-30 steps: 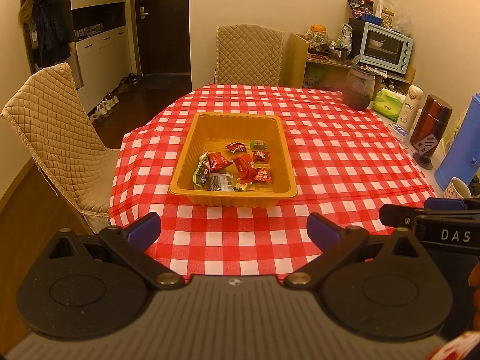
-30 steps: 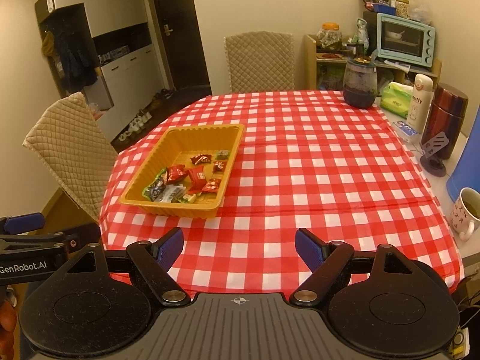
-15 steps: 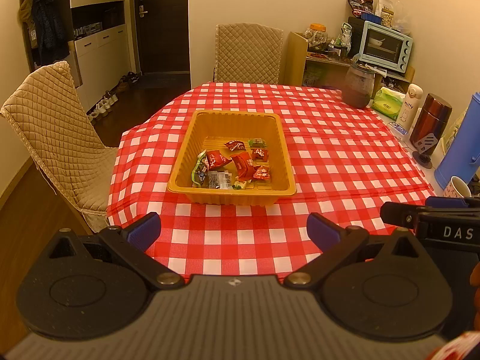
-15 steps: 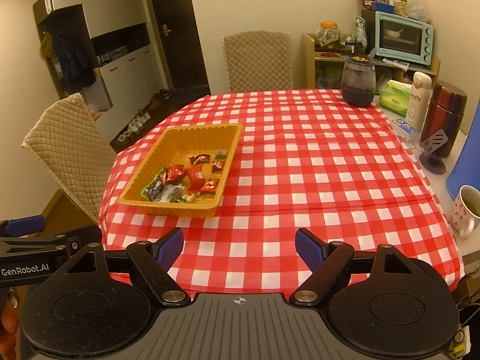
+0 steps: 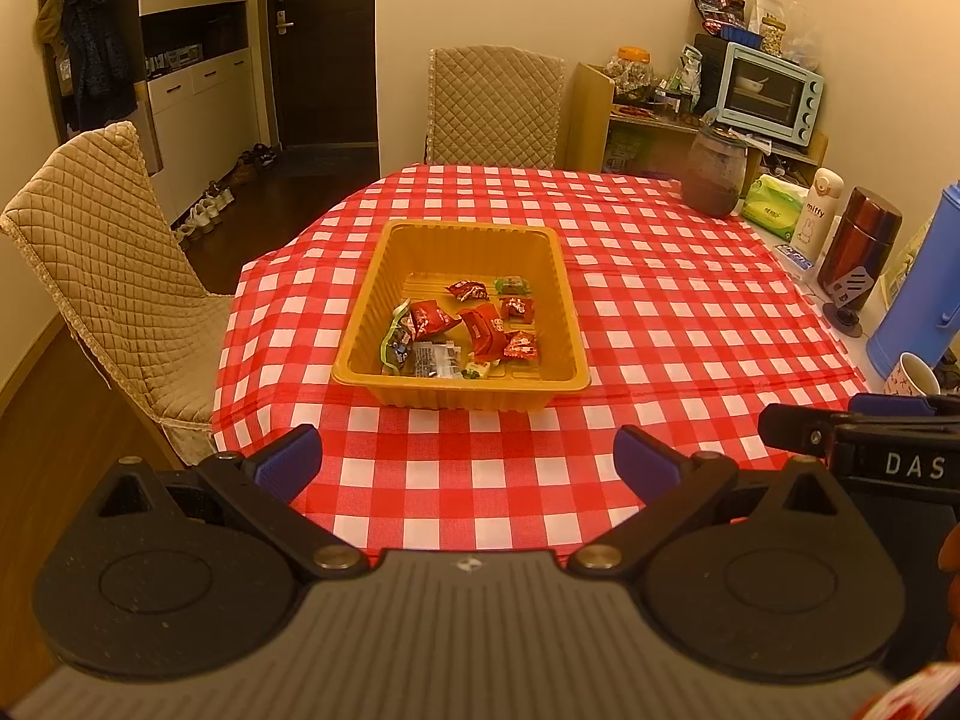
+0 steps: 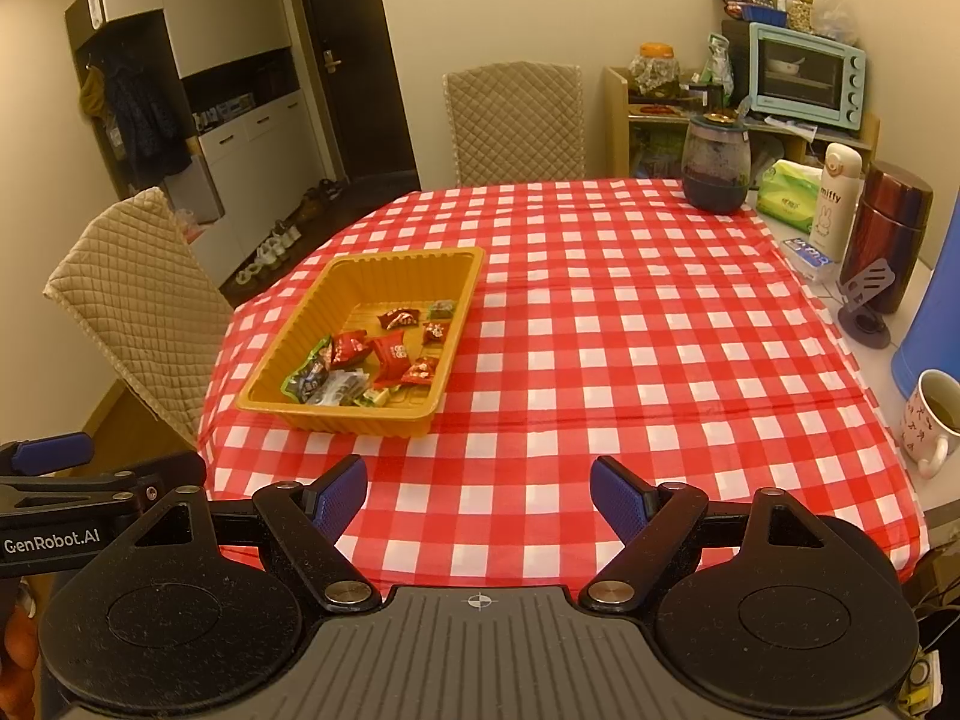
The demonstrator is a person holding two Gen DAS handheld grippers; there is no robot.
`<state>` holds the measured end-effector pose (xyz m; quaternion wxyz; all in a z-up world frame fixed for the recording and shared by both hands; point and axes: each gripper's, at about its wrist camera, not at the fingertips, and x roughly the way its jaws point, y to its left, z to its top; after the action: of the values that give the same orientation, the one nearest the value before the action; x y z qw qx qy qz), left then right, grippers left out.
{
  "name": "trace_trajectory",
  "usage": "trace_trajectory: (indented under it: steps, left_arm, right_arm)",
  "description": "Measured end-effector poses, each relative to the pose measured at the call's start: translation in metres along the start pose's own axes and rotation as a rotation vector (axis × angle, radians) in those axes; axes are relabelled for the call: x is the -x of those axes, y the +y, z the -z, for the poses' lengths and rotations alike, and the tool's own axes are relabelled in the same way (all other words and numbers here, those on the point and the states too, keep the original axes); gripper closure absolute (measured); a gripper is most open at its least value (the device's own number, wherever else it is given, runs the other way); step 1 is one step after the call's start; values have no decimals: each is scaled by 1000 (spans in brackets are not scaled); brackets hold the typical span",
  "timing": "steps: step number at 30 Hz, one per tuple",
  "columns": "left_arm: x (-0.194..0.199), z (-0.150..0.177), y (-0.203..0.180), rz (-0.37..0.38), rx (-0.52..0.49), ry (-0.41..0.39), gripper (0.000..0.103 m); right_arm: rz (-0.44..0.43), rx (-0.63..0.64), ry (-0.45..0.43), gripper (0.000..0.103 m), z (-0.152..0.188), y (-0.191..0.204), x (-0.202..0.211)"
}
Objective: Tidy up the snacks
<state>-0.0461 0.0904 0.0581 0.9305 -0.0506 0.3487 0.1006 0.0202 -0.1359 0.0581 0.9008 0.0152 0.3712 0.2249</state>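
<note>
Red-checked table (image 5: 660, 324) with orange tray (image 5: 558, 276), dark jar (image 5: 717, 171).

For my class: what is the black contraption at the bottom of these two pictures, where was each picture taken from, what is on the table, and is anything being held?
Each picture comes from a camera mounted on a hand-held gripper, looking forward along its two blue-tipped fingers. A person holds one in each hand; there is no robot arm. One view shows the left gripper, the other the right gripper. Both are open and hold nothing.

On the checked tablecloth sits an orange tray holding a few wrapped snacks, mostly red. No snacks lie on the cloth itself. Along the table's right edge stand a dark jar, a white bottle, a brown flask and a mug.
</note>
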Motion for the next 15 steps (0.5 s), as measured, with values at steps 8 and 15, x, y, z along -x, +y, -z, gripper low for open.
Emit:
trace_trajectory:
  steps: [8, 15]
  left_arm:
    - [0, 0, 0, 2, 1, 1, 0]
    - [0, 0, -1, 4, -1, 1, 0]
  right_arm:
    - [0, 0, 0, 22, 0, 0, 0]
    - [0, 0, -1, 22, 0, 0, 0]
